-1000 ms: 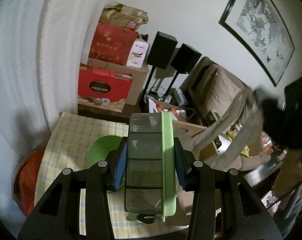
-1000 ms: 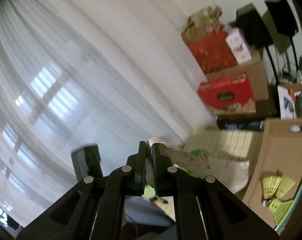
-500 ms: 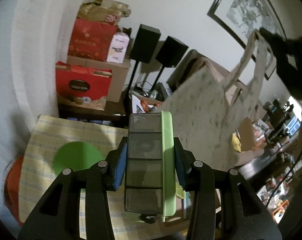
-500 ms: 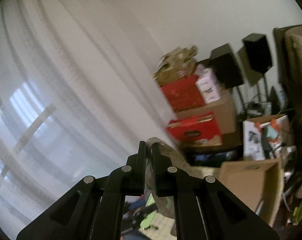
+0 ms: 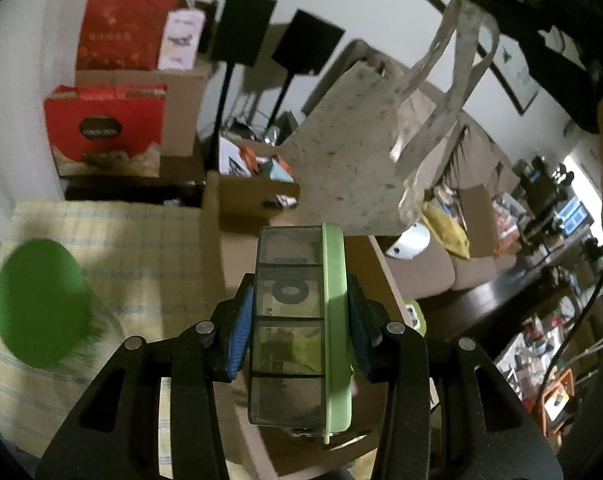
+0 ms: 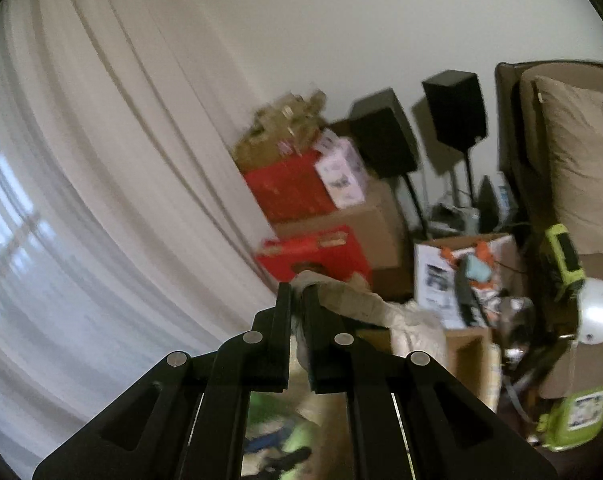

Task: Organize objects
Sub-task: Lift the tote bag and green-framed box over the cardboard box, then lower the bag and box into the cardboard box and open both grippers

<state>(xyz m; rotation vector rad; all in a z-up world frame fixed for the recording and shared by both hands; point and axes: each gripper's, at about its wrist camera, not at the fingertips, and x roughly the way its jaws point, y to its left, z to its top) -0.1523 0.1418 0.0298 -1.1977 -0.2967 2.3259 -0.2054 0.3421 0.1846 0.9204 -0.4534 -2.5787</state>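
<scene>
Clear plastic, green-lidded: the compartment box (image 5: 297,320) sits clamped in the left claw (image 5: 299,332) above the checked surface (image 5: 149,240). The right claw (image 6: 297,320) pinches the tote bag (image 5: 349,160) aloft, far right. Neither looks stowed yet; packing remains.

Layout — left wrist view
Bowl (image 5: 37,300) on desk (image 5: 141,248), left of compartment box (image 5: 297,328); tote bag (image 5: 349,160) hangs behind it — speakers (image 5: 241,28) beyond.
</scene>
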